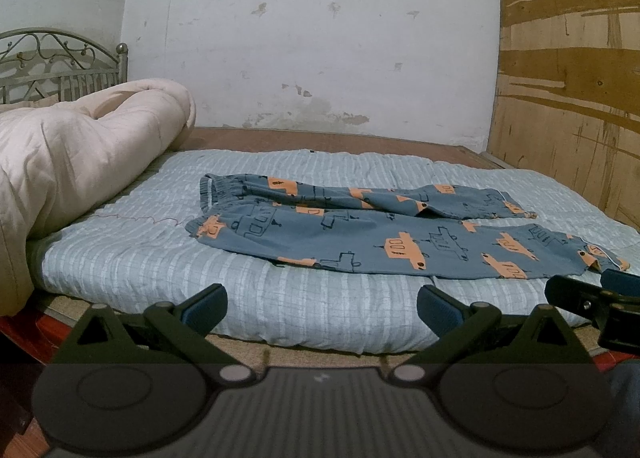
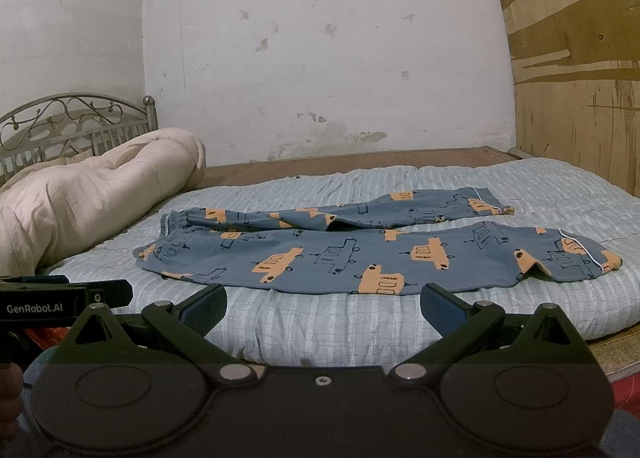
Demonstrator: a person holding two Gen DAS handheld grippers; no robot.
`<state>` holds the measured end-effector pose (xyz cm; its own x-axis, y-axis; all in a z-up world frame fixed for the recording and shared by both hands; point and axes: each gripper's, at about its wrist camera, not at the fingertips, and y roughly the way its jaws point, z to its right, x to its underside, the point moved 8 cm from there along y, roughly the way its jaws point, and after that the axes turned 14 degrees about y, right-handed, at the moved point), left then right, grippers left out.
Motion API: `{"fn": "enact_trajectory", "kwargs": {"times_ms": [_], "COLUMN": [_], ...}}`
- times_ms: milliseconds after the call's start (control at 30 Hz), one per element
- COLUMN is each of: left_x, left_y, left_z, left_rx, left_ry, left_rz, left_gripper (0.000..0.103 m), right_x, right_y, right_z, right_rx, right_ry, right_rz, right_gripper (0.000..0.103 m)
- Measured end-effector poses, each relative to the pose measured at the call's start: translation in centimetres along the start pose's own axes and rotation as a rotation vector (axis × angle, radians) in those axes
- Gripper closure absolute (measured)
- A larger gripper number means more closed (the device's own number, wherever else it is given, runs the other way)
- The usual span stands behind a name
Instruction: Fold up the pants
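- pants (image 1: 360, 226) flat on quilt (image 1: 160, 258), ahead of both grippers, unfolded
- left gripper (image 1: 322, 308): fingers apart, empty
- right gripper (image 2: 324, 308): fingers apart, empty

A plain bedroom in a home. A bed (image 2: 360, 322) fills the room, covered by a pale blue quilted mattress pad (image 1: 160, 258) with a grid pattern. At its head stands a grey metal headboard (image 2: 76, 118) with curled scrollwork and a round knob on the post. A bulky cream comforter (image 1: 80, 146) is rolled up against that end. Behind the bed is a white plastered wall (image 2: 320, 58), scuffed and chipped, with paint flaking near the bottom. A bare plywood panel (image 1: 568, 98) closes off the right side. Printed pyjama pants (image 2: 360, 254) lie spread on the bed.
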<state>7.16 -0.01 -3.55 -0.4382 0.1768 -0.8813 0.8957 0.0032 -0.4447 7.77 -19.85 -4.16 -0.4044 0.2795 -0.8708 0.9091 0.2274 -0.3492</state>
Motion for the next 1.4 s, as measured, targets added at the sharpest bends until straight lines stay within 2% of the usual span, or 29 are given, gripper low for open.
{"fn": "enact_trajectory", "kwargs": {"times_ms": [400, 667, 767, 867, 1100, 1400], "left_x": [1.0, 1.0, 1.0, 0.6, -1.6, -4.0], "left_y": [-0.4, 0.7, 1.4, 2.0, 3.7, 5.8], "left_z": [-0.4, 0.2, 0.1, -0.2, -0.6, -0.9], "left_rx": [0.005, 0.021, 0.023, 0.025, 0.041, 0.009], "left_ry": [0.004, -0.002, -0.012, -0.024, -0.035, -0.005], "left_rz": [-0.008, -0.054, -0.093, -0.12, -0.158, -0.191], "left_gripper": [0.001, 0.001, 0.001, 0.001, 0.001, 0.001], "right_x": [0.1, 0.1, 0.3, 0.0, -1.5, -3.2], "right_y": [0.1, 0.2, 0.8, 1.6, 3.4, 5.2], "right_z": [0.0, 0.1, -0.1, -0.2, -0.3, -0.3], "right_rx": [0.0, 0.002, 0.002, 0.006, 0.036, 0.032], "right_ry": [0.0, -0.002, 0.006, 0.028, 0.029, 0.026], "right_rz": [-0.001, -0.013, -0.051, -0.102, -0.145, -0.146], "right_gripper": [0.001, 0.001, 0.001, 0.001, 0.001, 0.001]}}
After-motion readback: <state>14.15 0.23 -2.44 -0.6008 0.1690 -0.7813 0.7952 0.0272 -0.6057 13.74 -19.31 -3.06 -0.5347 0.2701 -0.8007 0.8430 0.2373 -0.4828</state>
